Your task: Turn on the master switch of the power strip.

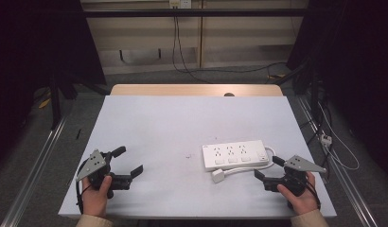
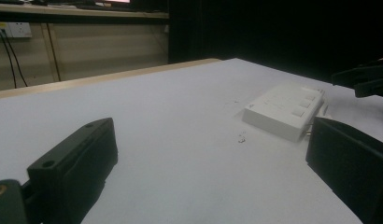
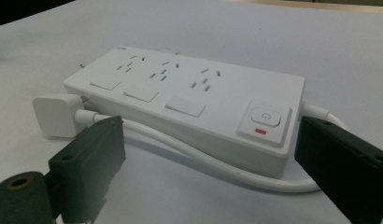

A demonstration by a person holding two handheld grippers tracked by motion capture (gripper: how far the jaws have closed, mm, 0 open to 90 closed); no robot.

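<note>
A white power strip [image 1: 235,154] with three sockets and a power button lies right of the table's middle; its white cable loops around the right end to a white plug [image 1: 217,176] at its front. In the right gripper view the power strip [image 3: 189,100] is close ahead and the plug [image 3: 54,114] lies at the left. My right gripper [image 1: 268,167] is open just right of the strip, holding nothing. At the front left my left gripper [image 1: 128,161] is open and empty. The strip [image 2: 285,108] lies far right in the left gripper view.
The white table top [image 1: 182,123] has a wooden edge [image 1: 197,90] at the back. Metal rails [image 1: 31,161] run along both sides on the floor. Cables [image 1: 334,146] lie on the floor at the right. Dark curtains stand on both sides.
</note>
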